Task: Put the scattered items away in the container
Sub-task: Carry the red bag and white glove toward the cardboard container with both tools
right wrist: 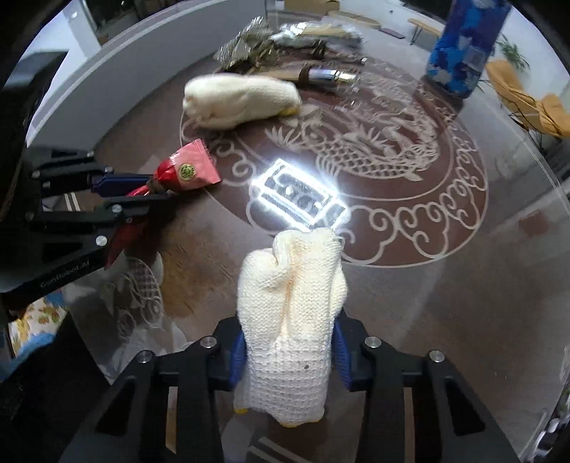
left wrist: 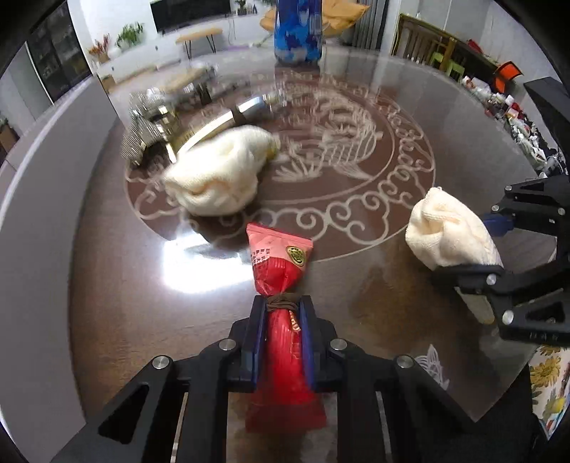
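My left gripper (left wrist: 281, 302) is shut on a red snack packet (left wrist: 279, 256) tied with a brown band, gripped at its waist and held above the glass table. The right wrist view shows the same packet (right wrist: 188, 171) in that gripper (right wrist: 156, 188) at the left. My right gripper (right wrist: 288, 327) is shut on a cream knit glove (right wrist: 292, 285), which sticks out past the blue pads. In the left wrist view this glove (left wrist: 438, 228) and gripper (left wrist: 473, 245) are at the right. A second cream glove (left wrist: 217, 174) (right wrist: 238, 101) lies on the table. A blue patterned container (left wrist: 297, 32) (right wrist: 463, 46) stands at the far edge.
The round glass table (left wrist: 356, 160) has a dragon pattern and a bright light glare (right wrist: 299, 196). Behind the lying glove are a metal tool with a brown band (left wrist: 245, 110) (right wrist: 320, 74) and shiny foil packets (left wrist: 142, 131) (right wrist: 249, 46). A grey wall borders the left.
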The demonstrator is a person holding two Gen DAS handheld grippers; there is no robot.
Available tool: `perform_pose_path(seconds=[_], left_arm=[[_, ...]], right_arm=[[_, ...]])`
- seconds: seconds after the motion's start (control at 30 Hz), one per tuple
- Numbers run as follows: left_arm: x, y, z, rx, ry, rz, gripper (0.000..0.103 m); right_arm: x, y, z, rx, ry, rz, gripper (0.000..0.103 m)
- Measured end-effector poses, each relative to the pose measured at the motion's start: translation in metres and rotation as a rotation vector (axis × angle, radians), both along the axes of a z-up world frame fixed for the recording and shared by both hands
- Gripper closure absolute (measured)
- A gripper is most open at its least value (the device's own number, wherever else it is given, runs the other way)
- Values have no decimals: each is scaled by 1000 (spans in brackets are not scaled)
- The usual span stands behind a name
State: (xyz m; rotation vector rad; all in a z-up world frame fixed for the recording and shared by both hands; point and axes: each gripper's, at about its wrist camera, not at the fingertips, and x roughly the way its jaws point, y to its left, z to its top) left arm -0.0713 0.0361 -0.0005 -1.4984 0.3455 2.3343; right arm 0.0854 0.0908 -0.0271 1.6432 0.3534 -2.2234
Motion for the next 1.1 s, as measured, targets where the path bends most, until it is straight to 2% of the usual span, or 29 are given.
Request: perform_pose_path(seconds=[0.1, 0.27, 0.43, 0.67, 0.83, 0.97, 1.1], left_arm=[[7, -5, 11, 24, 18, -14, 86], [16, -14, 20, 55, 22, -14, 86], [25, -28, 37, 88, 51, -7, 86], [29, -39, 47, 91, 76, -10, 86], [29, -43, 42, 99, 68, -4, 86], [29, -51, 34, 124, 39, 0, 86], [27, -66, 47, 165, 42, 1, 86]], right_arm=[[6, 3, 16, -27, 27, -12, 63], [11, 3, 24, -7, 30, -22, 63], [12, 4, 36, -68, 52, -42, 63], [6, -23, 42, -51, 58, 4, 63], [2, -50, 37, -47, 35, 54, 63], [2, -70, 30, -21, 15, 91, 63], [-5, -86, 35, 5, 14, 121, 63]])
